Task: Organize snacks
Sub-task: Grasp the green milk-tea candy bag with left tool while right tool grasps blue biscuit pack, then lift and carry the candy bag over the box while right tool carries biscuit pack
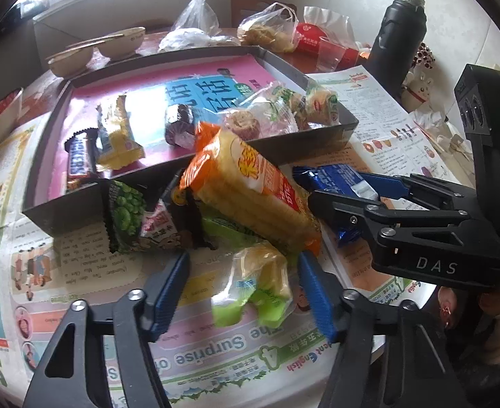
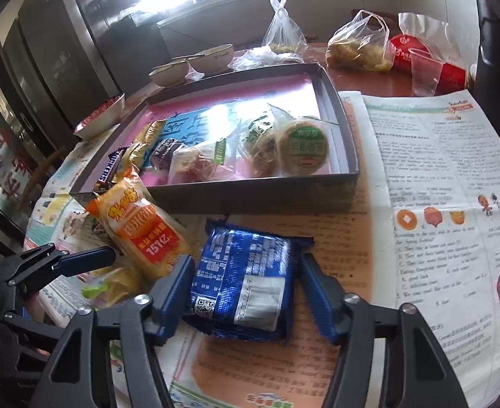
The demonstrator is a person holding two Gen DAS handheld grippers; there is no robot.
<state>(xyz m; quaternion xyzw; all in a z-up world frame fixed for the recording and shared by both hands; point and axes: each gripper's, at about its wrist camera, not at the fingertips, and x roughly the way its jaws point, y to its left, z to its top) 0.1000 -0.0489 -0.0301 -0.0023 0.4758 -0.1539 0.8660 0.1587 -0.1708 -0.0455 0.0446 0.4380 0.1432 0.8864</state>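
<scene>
Newspaper-covered surface (image 2: pixel 437 170): box (image 2: pixel 250 193) kept central for sorted snacks; left tongs (image 1: pixel 243 285) spread around yellow-green packet (image 1: pixel 256 282); right tongs (image 2: pixel 246 285) spread around blue packet (image 2: pixel 239 278), neither gripped.

Blue foil packet (image 2: pixel 239 278); orange-and-white cracker pack (image 1: pixel 250 190); tray (image 2: pixel 250 197) lined pink, seemingly blue-lettered.

The green pea packet (image 1: pixel 127 214) is partly hidden behind the box wall (image 1: pixel 66 210); the Snickers bar (image 2: pixel 109 169) is largely covered by neighbouring wrappers.
</scene>
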